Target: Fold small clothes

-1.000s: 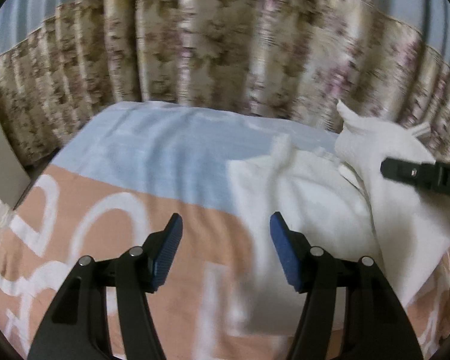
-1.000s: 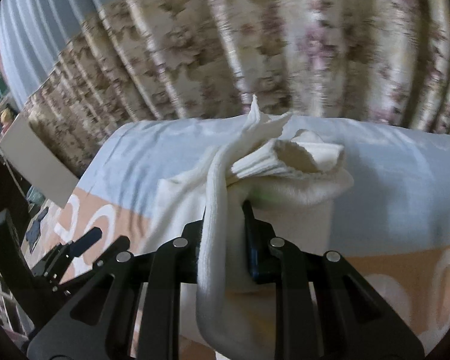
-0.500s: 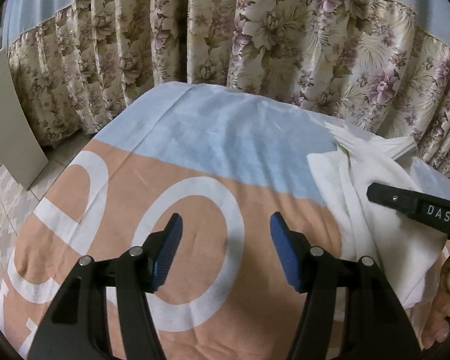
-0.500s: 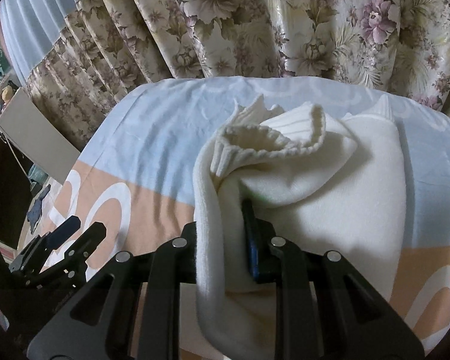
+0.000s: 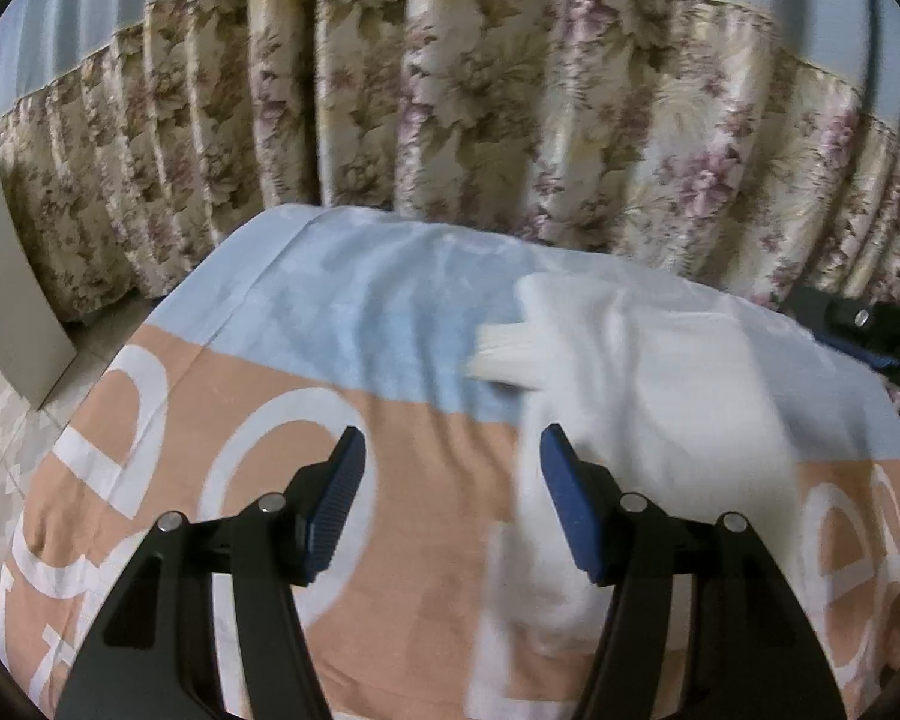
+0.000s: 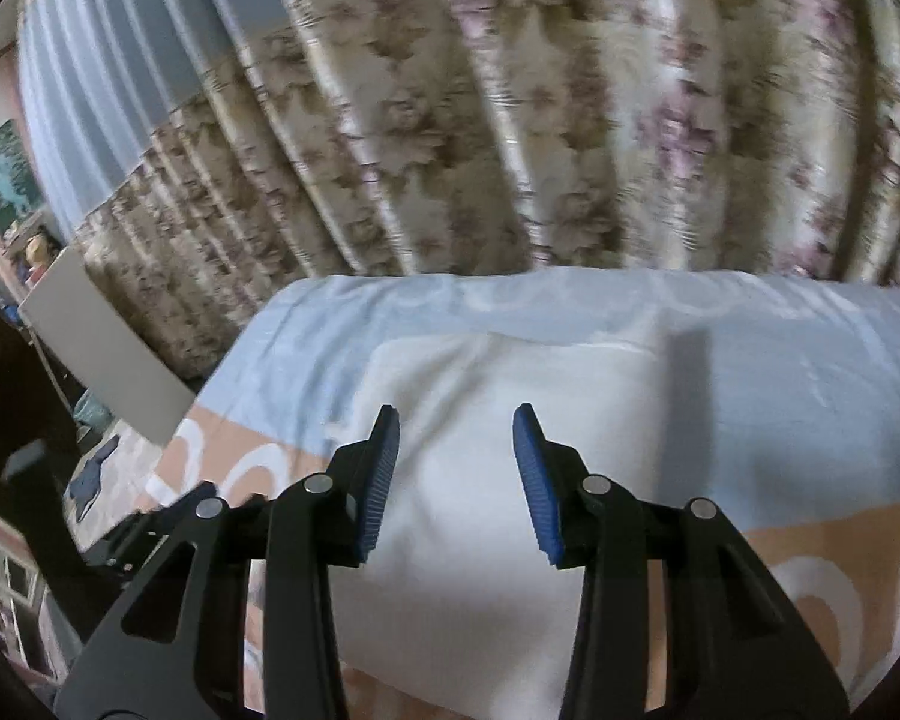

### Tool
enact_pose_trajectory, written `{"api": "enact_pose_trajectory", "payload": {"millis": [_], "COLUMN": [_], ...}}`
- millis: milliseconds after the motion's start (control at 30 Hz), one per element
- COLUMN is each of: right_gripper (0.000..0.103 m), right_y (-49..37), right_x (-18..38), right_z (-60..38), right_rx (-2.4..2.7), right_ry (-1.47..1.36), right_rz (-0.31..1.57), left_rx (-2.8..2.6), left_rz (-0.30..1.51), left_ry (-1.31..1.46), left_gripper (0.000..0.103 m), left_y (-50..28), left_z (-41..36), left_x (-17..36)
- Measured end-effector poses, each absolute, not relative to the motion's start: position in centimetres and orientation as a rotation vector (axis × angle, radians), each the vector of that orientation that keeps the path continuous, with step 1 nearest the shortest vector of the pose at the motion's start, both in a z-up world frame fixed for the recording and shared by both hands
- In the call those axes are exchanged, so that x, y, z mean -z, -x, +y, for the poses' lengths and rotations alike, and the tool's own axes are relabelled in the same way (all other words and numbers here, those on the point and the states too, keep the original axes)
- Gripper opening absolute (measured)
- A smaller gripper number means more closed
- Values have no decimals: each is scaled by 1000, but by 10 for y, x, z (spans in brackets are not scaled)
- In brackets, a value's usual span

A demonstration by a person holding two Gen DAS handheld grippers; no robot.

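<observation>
A cream white knitted garment [image 5: 648, 396] lies flat on the bed, with a ribbed cuff [image 5: 504, 354] sticking out at its left. In the right wrist view the garment [image 6: 486, 450] fills the middle, spread flat. My left gripper [image 5: 450, 504] is open and empty, just left of the garment's near edge. My right gripper [image 6: 456, 474] is open and empty, above the garment. The right gripper also shows at the right edge of the left wrist view [image 5: 870, 330].
The bed sheet [image 5: 354, 324] is light blue at the far end and orange with white letters nearer. A floral curtain [image 5: 450, 120] hangs behind the bed. A grey board [image 6: 108, 354] leans at the left, with floor and clutter beyond it.
My right gripper has opened and let go of the garment, which now lies flat on the bed. My left gripper has swung back to the right toward the garment.
</observation>
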State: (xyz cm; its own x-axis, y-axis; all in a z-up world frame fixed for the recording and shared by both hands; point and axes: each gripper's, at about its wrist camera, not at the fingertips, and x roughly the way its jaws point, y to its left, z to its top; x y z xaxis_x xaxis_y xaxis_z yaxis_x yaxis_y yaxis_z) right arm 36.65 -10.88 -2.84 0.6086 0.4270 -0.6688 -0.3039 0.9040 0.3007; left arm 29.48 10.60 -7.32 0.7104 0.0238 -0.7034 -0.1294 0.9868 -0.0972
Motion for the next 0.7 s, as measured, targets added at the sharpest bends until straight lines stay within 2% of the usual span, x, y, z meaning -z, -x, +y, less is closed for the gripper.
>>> {"api": "enact_pose_trajectory", "payload": {"millis": [167,433,700], "right_gripper": [41,41,42], "right_y": [-358,-338,-317], "right_x": [42,84,137], "right_z": [-140,-147,-141], "right_rx": [-383,-370,-363], "right_ry": [-173,-138,-106], "right_rz": [842,930,1028], "left_rx": [-21,-74,-95], "left_rz": [783,903,936], "left_ry": [129,128,142], "left_gripper": [61,62,76], "left_y": [-296,-296,-279], "left_z": [73,70,85], "left_x": [72,113,142]}}
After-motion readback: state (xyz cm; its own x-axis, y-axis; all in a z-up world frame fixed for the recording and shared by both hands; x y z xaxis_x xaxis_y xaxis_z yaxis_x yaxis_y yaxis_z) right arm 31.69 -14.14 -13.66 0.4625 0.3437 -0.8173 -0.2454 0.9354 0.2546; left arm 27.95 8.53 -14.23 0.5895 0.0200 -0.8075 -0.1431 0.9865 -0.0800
